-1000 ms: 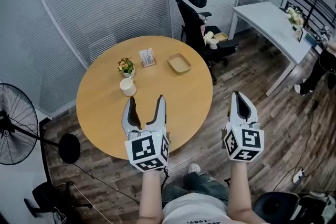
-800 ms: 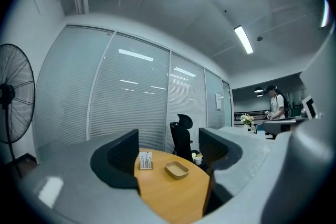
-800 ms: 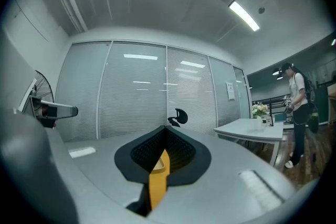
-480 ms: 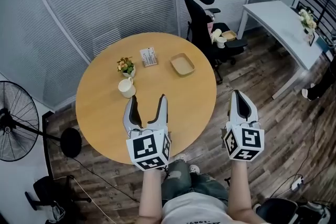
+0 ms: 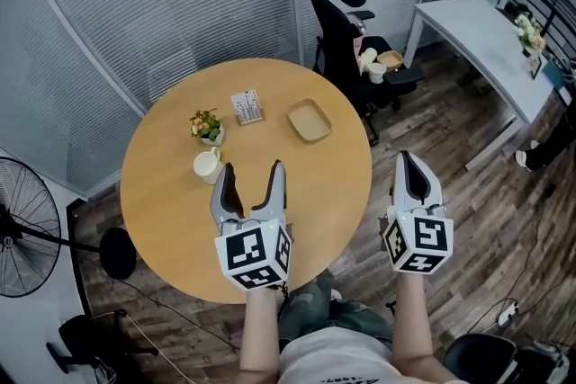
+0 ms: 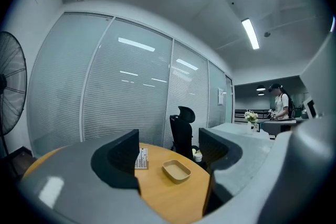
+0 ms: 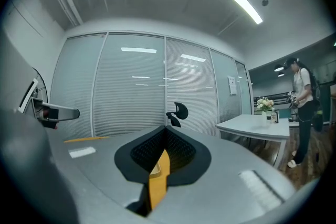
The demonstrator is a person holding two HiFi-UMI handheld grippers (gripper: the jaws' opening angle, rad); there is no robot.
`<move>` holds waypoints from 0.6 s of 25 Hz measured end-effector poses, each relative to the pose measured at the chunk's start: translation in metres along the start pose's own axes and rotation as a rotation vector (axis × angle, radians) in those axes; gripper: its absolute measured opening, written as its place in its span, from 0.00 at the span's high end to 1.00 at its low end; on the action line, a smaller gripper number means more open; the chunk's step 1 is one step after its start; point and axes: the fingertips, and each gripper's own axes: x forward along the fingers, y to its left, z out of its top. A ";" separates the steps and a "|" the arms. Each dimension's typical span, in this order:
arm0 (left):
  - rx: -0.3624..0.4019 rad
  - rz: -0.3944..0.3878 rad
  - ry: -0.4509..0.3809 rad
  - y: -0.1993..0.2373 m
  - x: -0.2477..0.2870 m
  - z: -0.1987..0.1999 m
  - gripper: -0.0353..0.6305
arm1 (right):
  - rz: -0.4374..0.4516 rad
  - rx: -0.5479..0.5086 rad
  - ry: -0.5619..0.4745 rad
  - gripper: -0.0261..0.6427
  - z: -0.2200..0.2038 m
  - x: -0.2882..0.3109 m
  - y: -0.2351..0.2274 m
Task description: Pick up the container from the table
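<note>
A shallow tan rectangular container [image 5: 310,120] lies on the far right part of the round wooden table [image 5: 171,220]; the left gripper view shows the container [image 6: 176,170] between the jaws, well ahead of them. My left gripper [image 5: 251,179] hovers open over the table's near half, with nothing between its fingers. Beyond the table's right edge, my right gripper [image 5: 409,165] is held over the floor with its jaws shut and empty. The right gripper view shows only a thin strip of table through the closed jaws of the right gripper [image 7: 163,152].
On the table's left part stand a white mug [image 5: 208,165], a small potted plant [image 5: 206,126] and a card holder [image 5: 246,107]. A black office chair [image 5: 346,22] is behind the table, a white desk [image 5: 481,31] at the far right, a floor fan [image 5: 27,238] at the left.
The view has shifted slightly, so the table and its objects sit a little lower and further left. Both grippers keep the same pose.
</note>
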 end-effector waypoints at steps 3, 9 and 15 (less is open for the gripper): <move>-0.006 -0.001 0.004 0.008 0.024 0.000 0.43 | 0.006 -0.009 0.007 0.93 0.000 0.026 0.005; -0.031 0.000 0.031 0.020 0.066 -0.009 0.43 | 0.020 -0.023 0.033 0.93 -0.004 0.069 0.012; -0.052 -0.007 0.081 0.029 0.098 -0.031 0.43 | 0.023 -0.032 0.073 0.93 -0.017 0.100 0.019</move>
